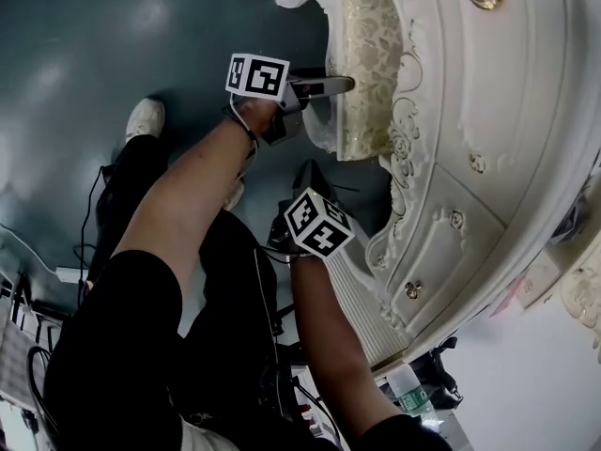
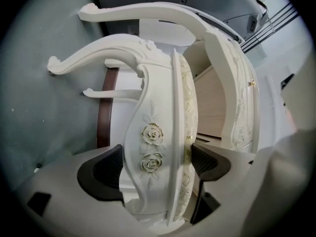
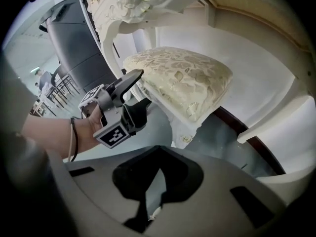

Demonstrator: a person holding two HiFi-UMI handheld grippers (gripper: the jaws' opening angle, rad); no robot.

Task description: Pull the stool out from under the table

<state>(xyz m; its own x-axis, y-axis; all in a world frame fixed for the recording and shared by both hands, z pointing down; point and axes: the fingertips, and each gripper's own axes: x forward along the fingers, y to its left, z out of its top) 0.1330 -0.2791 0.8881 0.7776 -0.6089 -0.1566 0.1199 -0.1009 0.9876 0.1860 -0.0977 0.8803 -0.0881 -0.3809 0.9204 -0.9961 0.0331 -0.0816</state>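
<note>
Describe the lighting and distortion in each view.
Head view: soft glare patches on the dark floor, the white table evenly lit. Left gripper view: strong wide-angle bending, dark corners, the stool sharp between the jaws. Right gripper view: same bending, the near jaws dark and soft.

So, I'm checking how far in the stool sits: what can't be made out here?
Head view: the far side of the stool, hidden under the table.
Head view: the table's full width, cut off at the top and right edges.
Head view: the label print on the bottle, too small.
Right gripper view: the table's upper part, cut off by the top edge.
</note>
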